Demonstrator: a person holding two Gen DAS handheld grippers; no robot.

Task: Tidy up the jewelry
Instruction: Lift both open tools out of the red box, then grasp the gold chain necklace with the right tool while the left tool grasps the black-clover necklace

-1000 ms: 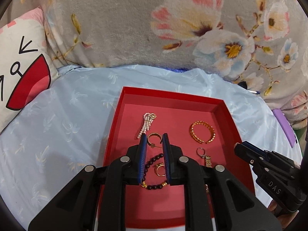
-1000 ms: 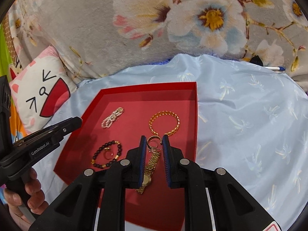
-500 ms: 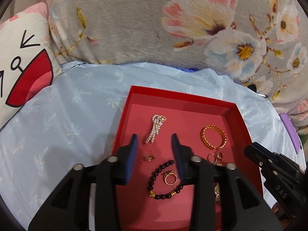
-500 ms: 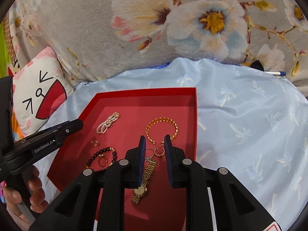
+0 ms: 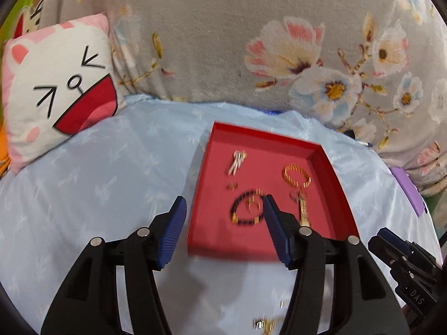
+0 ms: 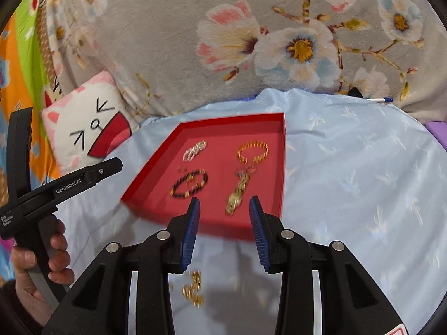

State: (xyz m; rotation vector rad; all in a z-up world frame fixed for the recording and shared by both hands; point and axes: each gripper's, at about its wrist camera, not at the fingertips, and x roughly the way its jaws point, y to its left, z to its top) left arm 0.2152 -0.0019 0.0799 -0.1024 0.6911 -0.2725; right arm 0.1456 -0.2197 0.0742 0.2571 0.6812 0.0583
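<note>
A red tray point(image 5: 332, 184) point(image 6: 156, 164) lies on the light blue sheet. In it are a pearl piece point(image 5: 237, 162) point(image 6: 195, 150), a gold chain bracelet point(image 5: 297, 176) point(image 6: 252, 152), a black bead bracelet point(image 5: 247, 209) point(image 6: 190, 185) with a ring inside, a gold watch point(image 5: 303, 209) point(image 6: 237, 195) and small earrings point(image 5: 232, 186). A gold chain point(image 6: 194, 290) point(image 5: 265, 325) lies on the sheet in front of the tray. My left gripper point(image 5: 223, 215) and right gripper point(image 6: 225, 217) are both open and empty, held above the tray's near edge.
A cat-face pillow point(image 5: 56, 89) point(image 6: 86, 128) lies at the left. A grey floral blanket point(image 5: 251, 42) rises behind the tray. A purple object point(image 5: 408, 192) lies at the right edge, a pen point(image 6: 380, 100) at the back right.
Both grippers have opened wide and pulled back and up from the tray. The earrings they were closed around now lie in the tray.
</note>
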